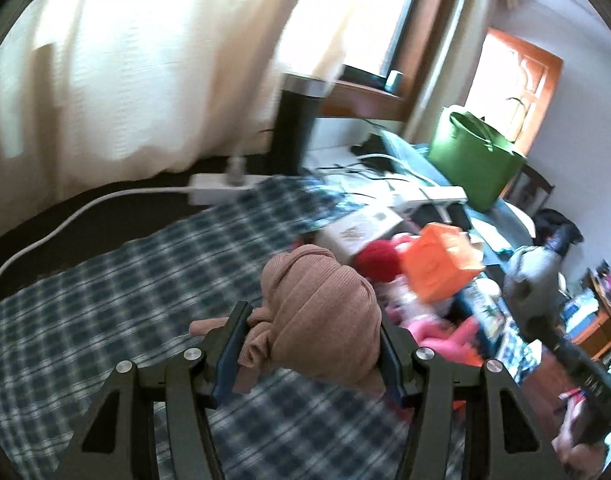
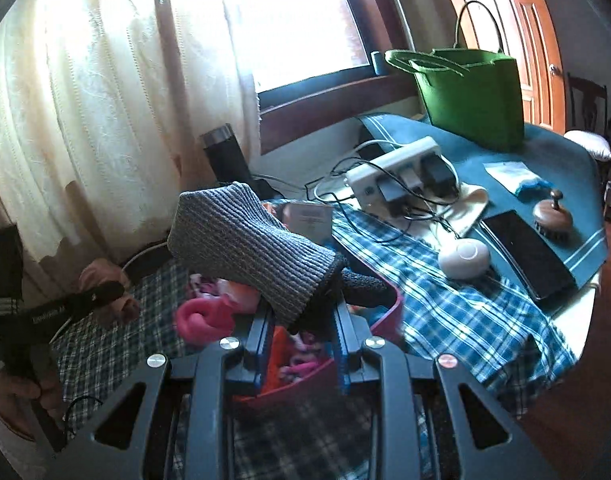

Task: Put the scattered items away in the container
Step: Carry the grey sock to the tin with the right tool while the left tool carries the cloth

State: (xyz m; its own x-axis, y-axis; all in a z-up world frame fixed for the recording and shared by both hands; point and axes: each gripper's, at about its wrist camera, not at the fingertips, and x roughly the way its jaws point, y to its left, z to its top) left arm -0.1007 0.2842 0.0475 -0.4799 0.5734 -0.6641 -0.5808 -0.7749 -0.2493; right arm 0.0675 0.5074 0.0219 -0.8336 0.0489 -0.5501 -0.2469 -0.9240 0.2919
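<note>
My left gripper (image 1: 311, 340) is shut on a rolled brown ribbed cloth bundle (image 1: 321, 312) and holds it above the plaid cloth (image 1: 105, 300). My right gripper (image 2: 301, 320) is shut on a grey knit glove (image 2: 249, 248) with a dark fingertip end, held above the red container (image 2: 389, 312). The container holds pink and orange items (image 2: 201, 316). In the left wrist view those show as a red ball (image 1: 379, 260), an orange box (image 1: 441, 264) and pink items (image 1: 437, 332). The right gripper with the grey glove (image 1: 533, 276) appears at the right there.
A green felt bag (image 2: 473, 96) stands at the back on a teal cloth (image 2: 545, 148). A white power strip (image 2: 397, 172) with cables, a white round device (image 2: 463, 258), a black phone (image 2: 529, 252) and a wooden brush (image 2: 551, 212) lie right. A black tumbler (image 2: 225, 156) stands by the curtain.
</note>
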